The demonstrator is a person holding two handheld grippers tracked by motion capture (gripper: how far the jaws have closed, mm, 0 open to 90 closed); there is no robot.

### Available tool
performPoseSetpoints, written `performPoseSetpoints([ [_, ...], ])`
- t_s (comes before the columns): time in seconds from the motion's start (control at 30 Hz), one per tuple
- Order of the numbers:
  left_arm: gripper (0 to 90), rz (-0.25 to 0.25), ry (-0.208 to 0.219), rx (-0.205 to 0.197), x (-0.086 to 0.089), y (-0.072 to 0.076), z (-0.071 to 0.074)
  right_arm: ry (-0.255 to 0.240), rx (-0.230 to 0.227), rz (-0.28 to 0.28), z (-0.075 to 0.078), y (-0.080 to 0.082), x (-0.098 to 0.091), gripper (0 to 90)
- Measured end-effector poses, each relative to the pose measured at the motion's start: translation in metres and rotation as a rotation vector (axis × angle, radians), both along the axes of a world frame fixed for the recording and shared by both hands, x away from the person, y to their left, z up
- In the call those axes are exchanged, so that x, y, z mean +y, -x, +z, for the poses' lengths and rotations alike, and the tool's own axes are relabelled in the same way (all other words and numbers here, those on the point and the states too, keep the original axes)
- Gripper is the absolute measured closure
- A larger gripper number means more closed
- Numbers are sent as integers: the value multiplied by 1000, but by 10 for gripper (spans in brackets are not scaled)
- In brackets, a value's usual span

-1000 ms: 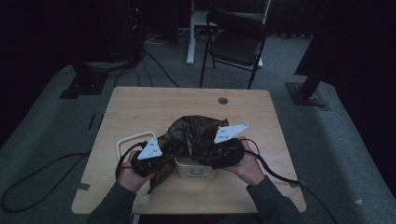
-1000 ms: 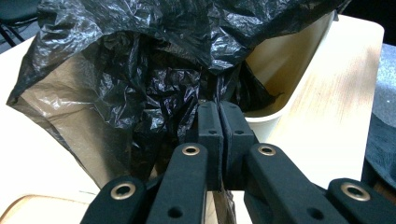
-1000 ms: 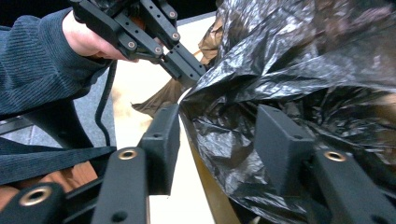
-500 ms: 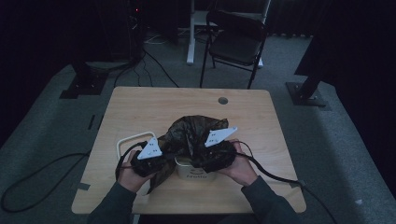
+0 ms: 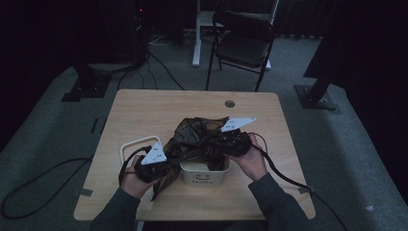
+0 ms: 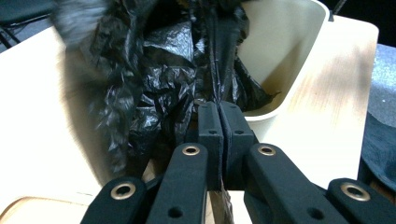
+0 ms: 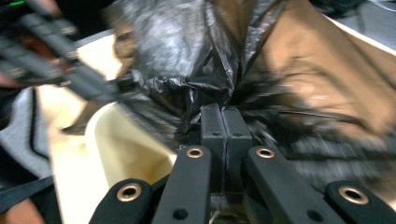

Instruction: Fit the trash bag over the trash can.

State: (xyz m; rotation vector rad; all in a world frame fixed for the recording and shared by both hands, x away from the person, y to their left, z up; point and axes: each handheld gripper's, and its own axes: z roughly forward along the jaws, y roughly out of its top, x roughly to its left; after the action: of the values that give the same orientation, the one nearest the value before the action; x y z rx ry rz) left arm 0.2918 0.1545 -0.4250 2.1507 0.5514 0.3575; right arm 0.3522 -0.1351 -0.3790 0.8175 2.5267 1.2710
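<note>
Presently catalogued, on a light wooden tabletop (image 5: 144,110):

Item one: a black plastic bag (image 5: 195,137), crumpled, thin and glossy. It is bunched over and partly down inside a small white bin (image 5: 204,175), with loose folds spilling toward the far side of the tabletop and one strip hanging down by the bin's left wall. In the left gripper view the bag (image 6: 154,74) hangs over the bin's cream rim (image 6: 299,51) and drops into its hollow.

Item two: the white bin, rectangular, open-topped, printed lettering on its near face, standing near the front edge at the middle of the tabletop.

Item three: the left gripper (image 5: 163,166), held low at the bin's left corner. Its jaws are pressed together on a fold of the bag, the film pinched between the pads, as the left gripper view (image 6: 219,126) shows.

Item four: the right gripper (image 5: 219,142), over the bin's far right part. Its jaws have just been closing and now clamp a gather of the bag, seen in the right gripper view (image 7: 225,128), which is blurred at its edges.

Item five: a white looped handle (image 5: 130,144), lying flat left of the bin, beside the left hand (image 5: 132,178).

Item six: a dark folding chair (image 5: 243,45) on the floor beyond the tabletop.
</note>
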Motion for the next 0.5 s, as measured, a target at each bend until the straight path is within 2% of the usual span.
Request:
performPoseSetpoints([
  [0.27,887,-10,7,-6,4,2,2,27,17,-152,2,-33,-13,900],
  [0.5,888,-34,4,-7,8,4,2,59,29,-250,1,-53,-20,900],
])
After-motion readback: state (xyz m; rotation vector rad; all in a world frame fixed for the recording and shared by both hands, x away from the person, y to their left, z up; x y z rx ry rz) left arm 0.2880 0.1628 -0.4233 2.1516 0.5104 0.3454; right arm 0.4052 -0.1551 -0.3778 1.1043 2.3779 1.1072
